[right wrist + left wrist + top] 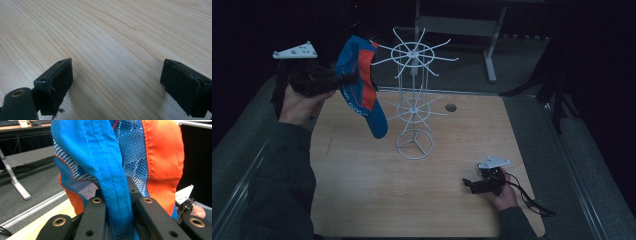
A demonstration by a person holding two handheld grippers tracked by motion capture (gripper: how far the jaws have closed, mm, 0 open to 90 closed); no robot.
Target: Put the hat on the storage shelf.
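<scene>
A: Nearest entry first. Where was the right gripper?

B: Low at the near right part of the worktop, held in the right hand, forearm coming in from the bottom edge. Its jaws were spread wide with bare wood between them, gripping nothing. Cable trailed off to the right.

A: And the left?

B: Left forearm was raised, the hand palm-up under the left gripper, well above the worktop's far left corner, pointing right. Jaws were closed on a seam band of the blue and orange cap.

A: Cap position?

B: In the air, hanging from the jaws, brim pointing down. It sat just left of the white wire rack, near an upper prong; contact could not be judged.
</scene>
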